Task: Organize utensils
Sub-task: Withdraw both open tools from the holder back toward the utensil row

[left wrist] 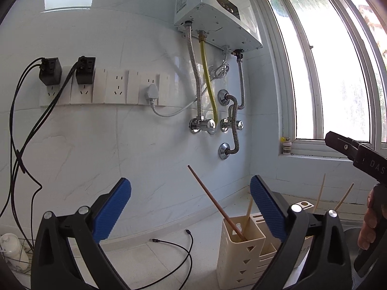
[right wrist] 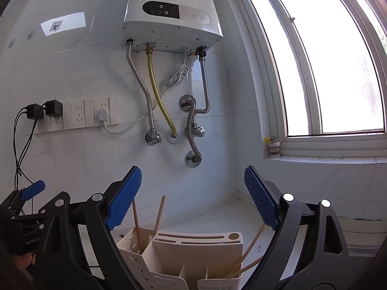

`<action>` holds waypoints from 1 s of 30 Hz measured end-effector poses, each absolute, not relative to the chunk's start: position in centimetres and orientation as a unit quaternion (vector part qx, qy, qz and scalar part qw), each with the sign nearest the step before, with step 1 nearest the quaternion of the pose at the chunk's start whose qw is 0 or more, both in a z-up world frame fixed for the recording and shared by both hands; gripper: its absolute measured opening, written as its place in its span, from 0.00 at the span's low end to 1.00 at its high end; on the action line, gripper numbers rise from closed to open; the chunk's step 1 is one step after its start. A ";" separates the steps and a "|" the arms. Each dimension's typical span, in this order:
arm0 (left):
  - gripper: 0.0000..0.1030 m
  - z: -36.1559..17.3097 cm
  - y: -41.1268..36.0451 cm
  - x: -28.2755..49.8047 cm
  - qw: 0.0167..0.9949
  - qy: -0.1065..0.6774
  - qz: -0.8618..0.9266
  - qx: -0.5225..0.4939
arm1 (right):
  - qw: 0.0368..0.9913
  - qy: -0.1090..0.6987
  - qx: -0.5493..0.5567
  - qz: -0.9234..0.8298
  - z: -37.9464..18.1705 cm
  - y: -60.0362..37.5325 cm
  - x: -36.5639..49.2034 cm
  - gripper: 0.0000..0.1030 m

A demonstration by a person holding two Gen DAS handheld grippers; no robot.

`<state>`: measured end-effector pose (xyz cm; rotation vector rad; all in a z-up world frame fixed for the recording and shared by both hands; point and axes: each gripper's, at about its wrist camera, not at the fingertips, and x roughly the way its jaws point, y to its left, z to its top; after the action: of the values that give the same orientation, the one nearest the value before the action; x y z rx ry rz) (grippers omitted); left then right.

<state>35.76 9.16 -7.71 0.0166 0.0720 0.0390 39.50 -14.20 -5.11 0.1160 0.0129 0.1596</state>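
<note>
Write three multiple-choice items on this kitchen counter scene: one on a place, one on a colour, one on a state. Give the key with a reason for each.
1. Where does the dark brown chopstick stand?
A. In the left end compartment of the cream utensil holder
B. Flat on the counter
C. On the window sill

2. What colour are the pads of the right hand-held gripper?
A. Red
B. Blue
C. White

3. How does the left hand-held gripper stand?
A. Shut on a chopstick
B. Shut on a cable
C. Open, with nothing between its pads

Key: 1 A, since the left wrist view shows it leaning out of that end compartment; 2 B, since both ribbed pads are blue; 3 C, since the pads stand wide apart with only wall and counter seen between them.
</note>
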 end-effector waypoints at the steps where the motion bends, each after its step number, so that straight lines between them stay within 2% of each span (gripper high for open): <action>1: 0.94 -7.6 9.8 35.2 0.999 0.042 0.027 0.004 | 0.995 0.008 0.058 0.084 -5.1 -13.8 39.3 0.81; 16: 0.95 -7.8 18.0 26.4 0.987 0.101 0.123 -0.024 | 0.987 0.045 0.057 0.142 -6.2 -8.0 37.1 0.88; 30: 0.95 -8.4 19.1 25.6 0.981 0.144 0.124 -0.028 | 0.983 0.072 0.077 0.147 -6.7 -8.2 34.8 0.92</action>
<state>25.63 19.06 -8.37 -0.0571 0.2895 0.2495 34.76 -8.23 -6.73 0.1554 0.1453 0.2962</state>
